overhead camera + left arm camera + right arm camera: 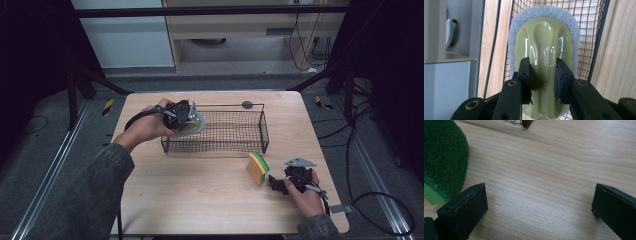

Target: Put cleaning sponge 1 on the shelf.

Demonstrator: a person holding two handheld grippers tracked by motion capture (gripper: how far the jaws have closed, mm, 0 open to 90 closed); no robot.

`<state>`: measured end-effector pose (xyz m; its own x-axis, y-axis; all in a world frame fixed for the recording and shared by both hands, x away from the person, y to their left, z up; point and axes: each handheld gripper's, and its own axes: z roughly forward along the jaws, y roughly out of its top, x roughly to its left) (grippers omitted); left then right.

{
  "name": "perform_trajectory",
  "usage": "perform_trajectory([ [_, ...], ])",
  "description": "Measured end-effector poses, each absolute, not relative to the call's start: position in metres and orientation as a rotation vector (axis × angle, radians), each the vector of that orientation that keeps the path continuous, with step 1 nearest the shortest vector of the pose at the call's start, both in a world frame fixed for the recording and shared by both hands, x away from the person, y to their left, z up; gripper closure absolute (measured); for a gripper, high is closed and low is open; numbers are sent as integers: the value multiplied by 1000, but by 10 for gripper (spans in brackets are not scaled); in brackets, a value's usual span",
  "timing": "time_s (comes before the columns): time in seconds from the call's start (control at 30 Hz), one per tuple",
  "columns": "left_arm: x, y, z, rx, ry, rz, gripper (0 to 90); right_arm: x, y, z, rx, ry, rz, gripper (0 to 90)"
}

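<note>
Roughly halfway, by my reading: left gripper [543,77] clamped on the pale-green scrubber's [544,42] handle, held over the wire basket's [263,131] left end, not yet released; right gripper [539,210] gaped empty beside the green-yellow sponge [258,168], in front of the basket on the table [200,185].

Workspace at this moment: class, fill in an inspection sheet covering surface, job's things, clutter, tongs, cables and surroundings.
Surface: light wooden table, bare apart from the things below.
Job's things: scrubber with a glossy yellow-green handle and a white pad, held at the left end of the wire basket; green and yellow sponge on its edge in front of the basket.
Clutter: nothing seen.
Tongs: left tongs shut on the scrubber's handle; right tongs open, low over the table beside the sponge.
Cables: black cable trails from the left tongs; more lie on the floor at right.
Surroundings: grey floor, dark frame, pale cabinet behind.
</note>
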<state>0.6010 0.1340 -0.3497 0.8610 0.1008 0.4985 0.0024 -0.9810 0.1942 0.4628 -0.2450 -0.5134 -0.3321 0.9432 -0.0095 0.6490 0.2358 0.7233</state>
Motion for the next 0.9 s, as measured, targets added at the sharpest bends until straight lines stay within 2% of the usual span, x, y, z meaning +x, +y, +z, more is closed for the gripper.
perform_trajectory([
  [0.9, 609, 141, -363, 2892, 99, 686, 705, 462, -244, -513, 1457, 2068, 874, 6],
])
